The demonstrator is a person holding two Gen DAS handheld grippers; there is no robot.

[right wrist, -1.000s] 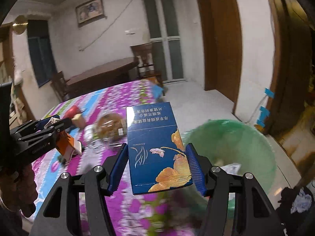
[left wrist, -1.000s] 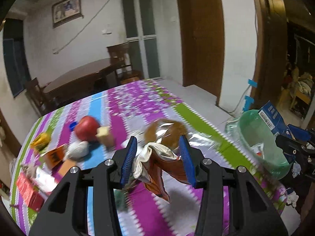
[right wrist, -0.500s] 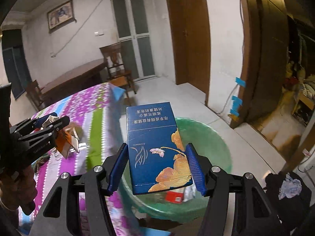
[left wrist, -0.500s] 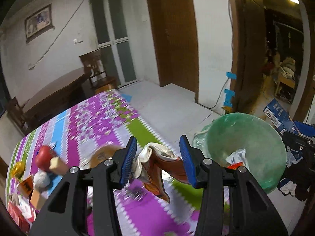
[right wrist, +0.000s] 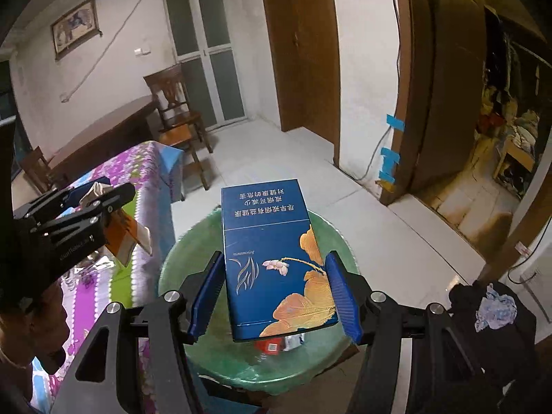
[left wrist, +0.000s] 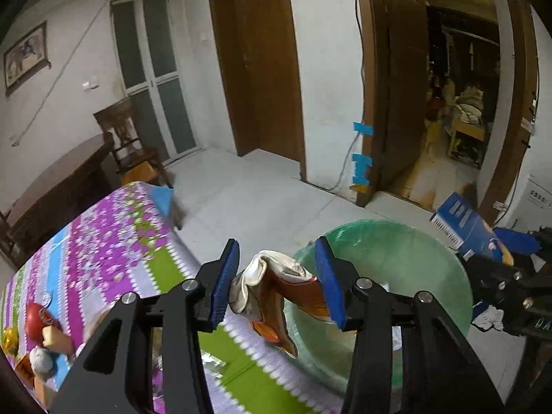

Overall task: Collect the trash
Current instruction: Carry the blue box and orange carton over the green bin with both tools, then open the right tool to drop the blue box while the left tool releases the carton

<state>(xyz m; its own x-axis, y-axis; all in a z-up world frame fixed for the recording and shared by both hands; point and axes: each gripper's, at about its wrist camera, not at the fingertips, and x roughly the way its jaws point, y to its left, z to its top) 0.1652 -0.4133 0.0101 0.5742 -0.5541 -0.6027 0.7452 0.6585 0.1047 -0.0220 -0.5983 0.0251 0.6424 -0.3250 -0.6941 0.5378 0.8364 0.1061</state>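
Observation:
My left gripper (left wrist: 277, 281) is shut on a crumpled orange and white wrapper (left wrist: 276, 293) and holds it at the near rim of the green basin (left wrist: 396, 258). It also shows in the right wrist view (right wrist: 100, 196) with the wrapper (right wrist: 126, 236) hanging below it. My right gripper (right wrist: 274, 296) is shut on a flat blue box (right wrist: 272, 262) with gold leaves, held over the green basin (right wrist: 172, 269). The blue box (left wrist: 462, 220) also shows at the right of the left wrist view. Some trash (right wrist: 279, 343) lies inside the basin.
The table with the purple, green and blue cloth (left wrist: 103, 241) lies to the left, with a red apple (left wrist: 38, 315) and several small items (left wrist: 45, 352) on it. A wooden chair (right wrist: 176, 110) and a dark table (right wrist: 103, 134) stand behind. A doorway (left wrist: 459, 110) opens to the right.
Both grippers have swung right, away from the table and over the green basin, each keeping its hold. The basin now lies directly below the blue box and beside the wrapper.

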